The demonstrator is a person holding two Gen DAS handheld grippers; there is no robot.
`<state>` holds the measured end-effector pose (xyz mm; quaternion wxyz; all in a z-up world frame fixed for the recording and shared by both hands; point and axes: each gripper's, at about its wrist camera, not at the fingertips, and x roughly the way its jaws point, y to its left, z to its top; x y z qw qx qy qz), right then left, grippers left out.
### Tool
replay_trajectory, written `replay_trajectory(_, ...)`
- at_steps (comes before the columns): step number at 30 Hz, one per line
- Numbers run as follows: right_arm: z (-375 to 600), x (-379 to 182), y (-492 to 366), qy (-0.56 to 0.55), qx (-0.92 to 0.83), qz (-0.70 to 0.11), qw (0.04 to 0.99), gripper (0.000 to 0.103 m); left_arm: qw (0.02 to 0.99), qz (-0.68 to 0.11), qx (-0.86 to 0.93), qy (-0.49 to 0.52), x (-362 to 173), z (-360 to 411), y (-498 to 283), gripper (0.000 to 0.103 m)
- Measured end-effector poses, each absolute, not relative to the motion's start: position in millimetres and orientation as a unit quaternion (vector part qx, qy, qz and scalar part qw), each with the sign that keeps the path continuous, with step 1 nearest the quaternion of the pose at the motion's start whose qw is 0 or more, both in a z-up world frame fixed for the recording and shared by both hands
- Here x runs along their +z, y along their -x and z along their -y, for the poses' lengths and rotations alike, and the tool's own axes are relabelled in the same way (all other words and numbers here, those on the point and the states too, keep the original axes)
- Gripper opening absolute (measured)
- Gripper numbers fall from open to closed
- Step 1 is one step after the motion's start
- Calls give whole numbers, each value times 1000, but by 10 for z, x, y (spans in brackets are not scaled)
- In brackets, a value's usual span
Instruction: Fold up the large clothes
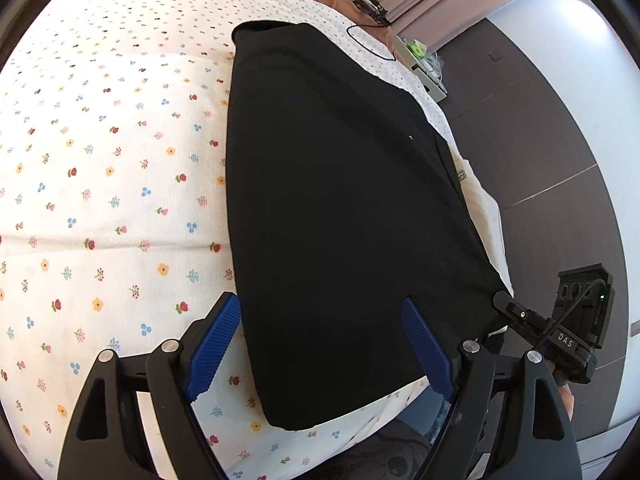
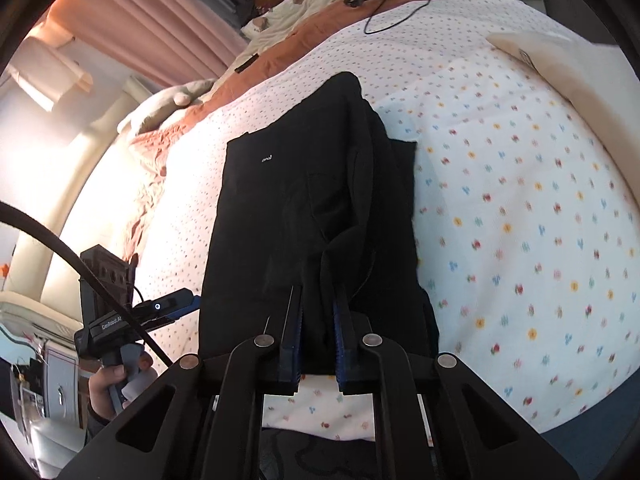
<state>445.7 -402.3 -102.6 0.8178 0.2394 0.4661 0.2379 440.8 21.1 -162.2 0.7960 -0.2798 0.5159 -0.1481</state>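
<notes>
Blue pads (image 2: 296, 344) of the right gripper (image 2: 318, 320) stand almost together, pinched on a raised fold at the near edge of the black garment (image 2: 304, 208); cloth bunches up between them and a ridge runs away from the grip toward the far end. The left gripper (image 1: 320, 344) is spread wide, its blue fingers (image 1: 216, 344) low over the near end of the same garment, one finger at the cloth's left edge over the sheet, the other over the black cloth. It has hold of nothing; whether the pads touch the cloth I cannot tell. In the left wrist view the right gripper's tip shows at the garment's near right corner (image 1: 504, 300), by the bed edge. In the right wrist view the left gripper (image 2: 176, 308) reaches in from the left to the garment's edge, with a hand (image 2: 116, 384) round its grip.

The garment lies lengthwise down the bed as a long dark panel, already doubled over, with a small white mark (image 2: 266, 159) near its far end. Under it is a white flowered sheet (image 1: 112, 160), and beyond that a rust-brown cover (image 2: 288, 52). A thin black cable (image 2: 396, 12) loops on the bed past the garment's far end. A cream pillow (image 2: 560, 64) lies off to the right. Pink curtains (image 2: 160, 28) hang behind the bed, and dark flooring (image 1: 520, 132) runs beside it.
</notes>
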Motion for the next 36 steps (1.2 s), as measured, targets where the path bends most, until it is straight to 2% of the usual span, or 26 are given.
replay_trajectory(8,4234,-1527,-4265,-294,217,-476,800,8,788,-531,-152,273,-1745,-178,-4336,83)
replay_trajectory(14,4260,-1744,-4199,-298,196,-487,797,8,778,-542,-157,276,-1845,-145,-4323,75)
replay_trajectory(18,4273,-1714,-4156,-291,186,-490,800,8,773,-546,-163,280,-1884,-116,-4299,66)
replay_trajectory(24,4247,-1348,-4091,-249,188,-483,818,8,766,-545,-162,300,-1956,-173,-4291,60)
replay_trajectory(28,4192,-1349,-4101,-211,182,-494,824,8,765,-547,-160,298,-1950,-154,-4284,58)
replay_trajectory(34,4250,-1495,-4169,-232,174,-511,809,8,761,-552,-170,294,-1922,-141,-4284,58)
replay_trajectory(35,4252,-1452,-4159,-226,173,-510,812,9,757,-554,-173,300,-1923,-164,-4305,58)
replay_trajectory(36,4262,-1410,-4157,-226,175,-510,811,14,756,-552,-173,305,-1928,-196,-4336,58)
